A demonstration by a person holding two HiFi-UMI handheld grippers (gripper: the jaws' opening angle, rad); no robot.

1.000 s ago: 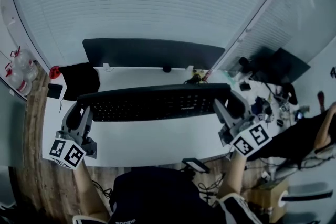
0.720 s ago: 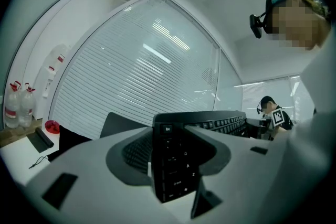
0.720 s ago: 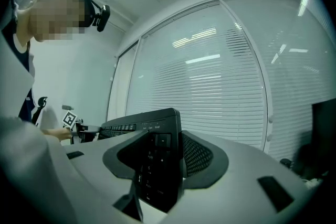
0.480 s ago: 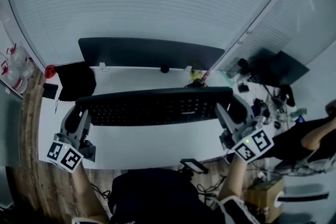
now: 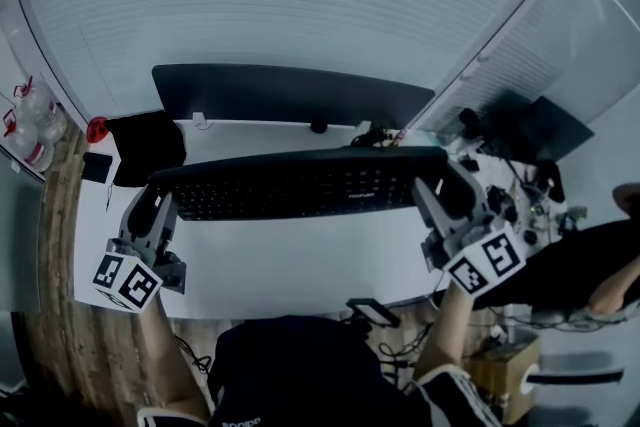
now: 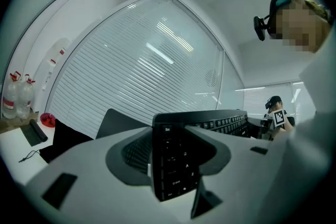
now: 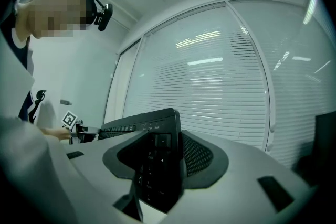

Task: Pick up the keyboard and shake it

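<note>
Keyboard (image 5: 295, 185) spans mid-frame, its 2 ends clamped by left gripper (image 5: 157, 210) and right gripper (image 5: 440, 197). Best shake with both grips tight, moving together, short strokes.

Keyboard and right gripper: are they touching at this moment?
Touching. The right gripper view shows the right gripper with its jaws pressed against both faces of the keyboard at its number-pad end, with no gap on either side.
</note>
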